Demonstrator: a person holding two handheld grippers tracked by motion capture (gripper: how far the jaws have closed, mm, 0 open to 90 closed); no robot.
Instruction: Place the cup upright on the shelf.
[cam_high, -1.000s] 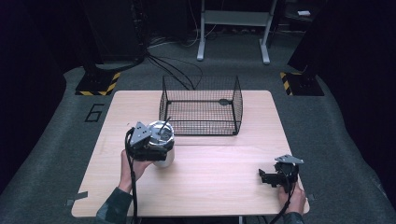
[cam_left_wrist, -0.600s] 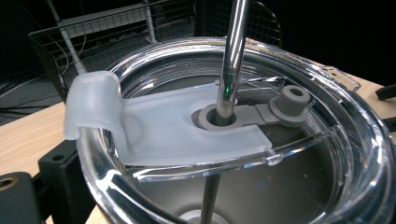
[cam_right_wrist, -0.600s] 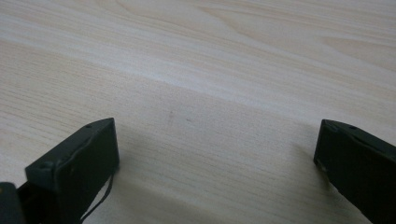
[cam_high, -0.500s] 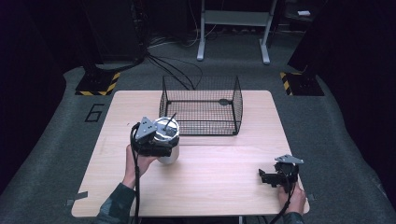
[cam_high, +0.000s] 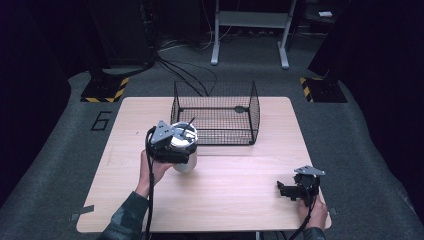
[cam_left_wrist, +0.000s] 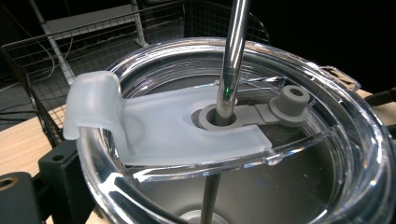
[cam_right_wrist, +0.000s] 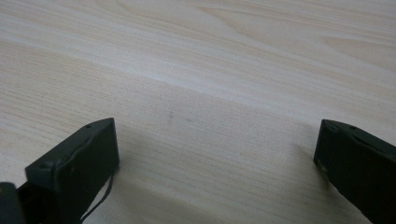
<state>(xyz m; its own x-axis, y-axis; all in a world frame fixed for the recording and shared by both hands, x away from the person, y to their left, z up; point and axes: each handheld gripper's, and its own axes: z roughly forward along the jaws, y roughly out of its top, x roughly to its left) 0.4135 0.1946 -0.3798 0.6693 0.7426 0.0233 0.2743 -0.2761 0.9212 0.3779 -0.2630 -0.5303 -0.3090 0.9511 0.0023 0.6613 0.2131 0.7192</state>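
A steel tumbler (cam_high: 186, 156) with a clear lid (cam_left_wrist: 154, 126) and a metal straw (cam_left_wrist: 235, 56) is held over the table, just in front of the black wire basket (cam_high: 215, 112). My left gripper (cam_high: 171, 148) is shut on the tumbler's side near the rim; one black finger (cam_left_wrist: 56, 182) shows pressed against it. The right gripper (cam_high: 286, 190) lies low on the table near the front right corner. Its jaws stand wide apart in the right gripper view (cam_right_wrist: 215, 154), with bare wood between them.
The wire basket stands open-topped at the back middle of the wooden table (cam_high: 240, 210); a small dark thing (cam_high: 241, 108) lies inside it. Dark floor, cables and stand legs (cam_high: 250, 30) lie beyond the table's far edge.
My left gripper has carried the tumbler right and toward the basket. The right gripper has stayed where it was.
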